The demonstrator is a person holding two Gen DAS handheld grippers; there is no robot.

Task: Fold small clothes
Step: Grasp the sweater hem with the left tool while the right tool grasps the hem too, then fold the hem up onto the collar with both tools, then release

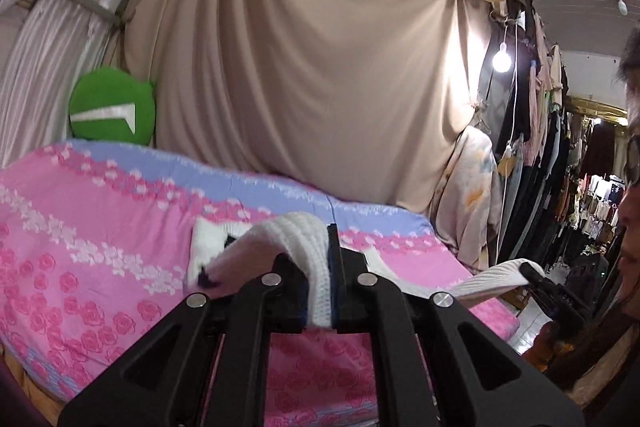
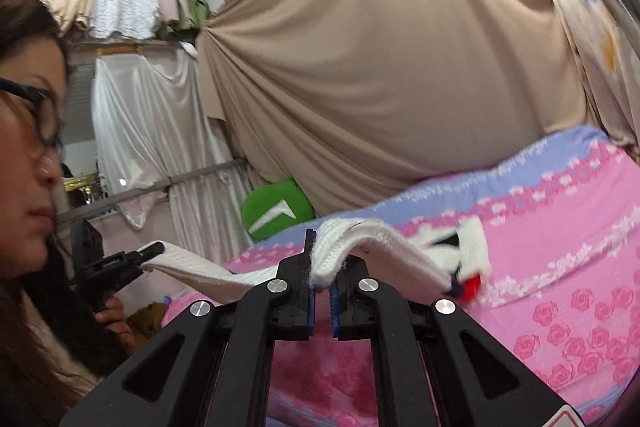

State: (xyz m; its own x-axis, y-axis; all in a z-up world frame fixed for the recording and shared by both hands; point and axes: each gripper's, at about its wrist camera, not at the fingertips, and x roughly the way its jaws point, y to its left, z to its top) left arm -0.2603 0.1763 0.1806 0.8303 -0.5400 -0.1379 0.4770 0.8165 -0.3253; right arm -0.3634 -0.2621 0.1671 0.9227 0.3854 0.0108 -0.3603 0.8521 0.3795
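A small white knitted garment (image 1: pixel 304 227) with dark and red trim is held up above the bed between both grippers. My left gripper (image 1: pixel 320 291) is shut on one edge of it, the knit pinched between the blue pads. In the right wrist view my right gripper (image 2: pixel 322 267) is shut on the other edge of the white garment (image 2: pixel 372 239), whose trimmed end (image 2: pixel 468 267) hangs to the right. Each view shows the other gripper too: the right one (image 1: pixel 532 273) at the right, the left one (image 2: pixel 154 251) at the left, with the cloth stretched between.
A bed with a pink rose and lilac sheet (image 1: pixel 100 227) lies below. A green cushion (image 1: pixel 112 107) leans at its far side against a beige draped cloth (image 1: pixel 312 67). Hanging clothes (image 1: pixel 536 131) and a lit bulb (image 1: pixel 502 59) are at the right. The person's head (image 2: pixel 28 147) is close at the left.
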